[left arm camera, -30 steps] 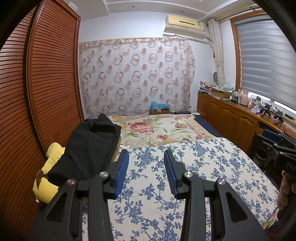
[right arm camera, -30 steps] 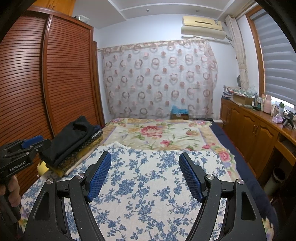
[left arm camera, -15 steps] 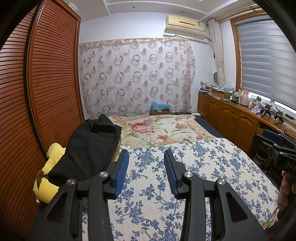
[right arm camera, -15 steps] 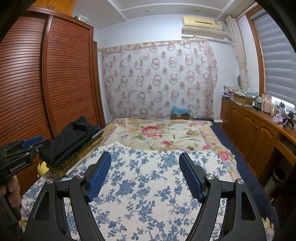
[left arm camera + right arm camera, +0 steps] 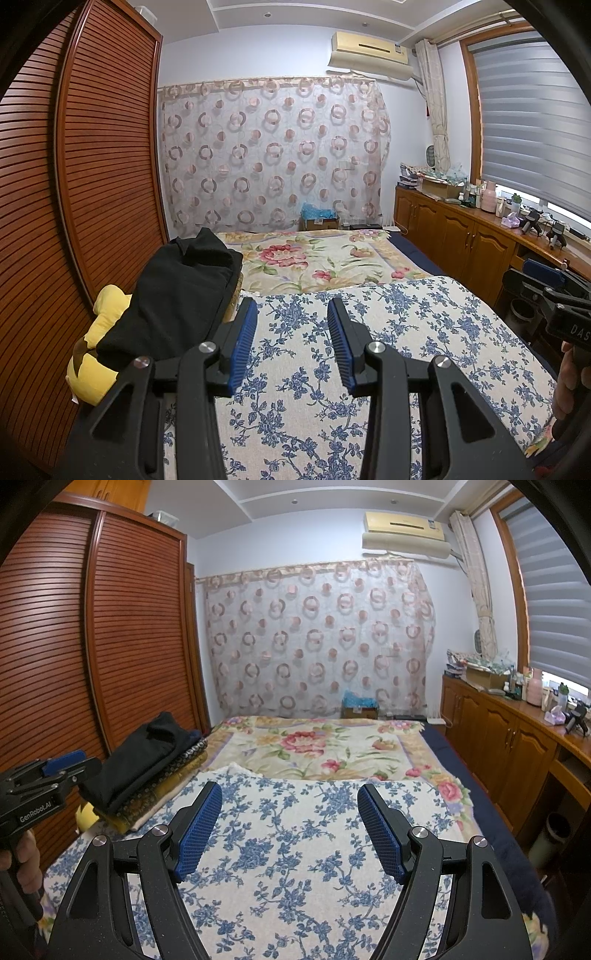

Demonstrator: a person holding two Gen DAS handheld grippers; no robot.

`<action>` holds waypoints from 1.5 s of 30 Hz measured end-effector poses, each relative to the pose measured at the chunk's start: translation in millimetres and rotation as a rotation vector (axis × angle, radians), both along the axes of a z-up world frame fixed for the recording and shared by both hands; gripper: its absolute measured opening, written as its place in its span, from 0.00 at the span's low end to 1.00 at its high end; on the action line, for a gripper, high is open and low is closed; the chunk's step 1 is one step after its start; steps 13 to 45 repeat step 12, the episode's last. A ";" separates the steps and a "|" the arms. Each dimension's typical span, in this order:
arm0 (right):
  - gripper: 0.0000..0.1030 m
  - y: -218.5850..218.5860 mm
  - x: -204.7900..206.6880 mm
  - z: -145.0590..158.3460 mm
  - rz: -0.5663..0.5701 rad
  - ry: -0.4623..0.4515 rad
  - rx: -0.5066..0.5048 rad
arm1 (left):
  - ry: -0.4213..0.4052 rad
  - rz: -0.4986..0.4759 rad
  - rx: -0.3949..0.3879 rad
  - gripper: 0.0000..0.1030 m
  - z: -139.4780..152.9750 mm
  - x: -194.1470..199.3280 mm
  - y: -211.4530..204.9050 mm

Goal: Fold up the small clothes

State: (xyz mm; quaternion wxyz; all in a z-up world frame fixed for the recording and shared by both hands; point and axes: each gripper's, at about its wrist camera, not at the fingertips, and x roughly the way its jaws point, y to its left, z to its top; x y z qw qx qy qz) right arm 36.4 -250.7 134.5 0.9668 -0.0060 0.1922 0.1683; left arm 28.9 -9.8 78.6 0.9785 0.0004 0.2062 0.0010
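Right now both grippers hang above the bed with nothing between their blue pads: the left gripper (image 5: pixel 291 332) stands partly open, a modest gap between its pads, while the right gripper (image 5: pixel 290 827) is spread wide. Taking the blue-flowered cover (image 5: pixel 295 849) as the landmark, the clothes sit at its left edge, against the wooden wardrobe (image 5: pixel 110 646). A dark garment (image 5: pixel 173 295) lies on top of a stack of patterned fabrics (image 5: pixel 166 779), with something yellow (image 5: pixel 96 354) beneath. From the right wrist view the stack looks layered and fairly flat, yet the dark top piece is rumpled, so it fits both a heap waiting to be folded and folded pieces already set aside. No garment lies spread on the blue-flowered cover itself, so how much remains cannot be settled from here
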 end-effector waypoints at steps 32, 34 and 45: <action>0.76 -0.4 -0.6 -1.5 -0.001 0.000 0.002 | -0.001 0.000 0.000 0.37 -0.4 -0.3 -0.5; 0.76 -0.4 -0.6 -1.5 -0.001 0.000 0.002 | -0.001 0.000 0.000 0.37 -0.4 -0.3 -0.5; 0.76 -0.4 -0.6 -1.5 -0.001 0.000 0.002 | -0.001 0.000 0.000 0.37 -0.4 -0.3 -0.5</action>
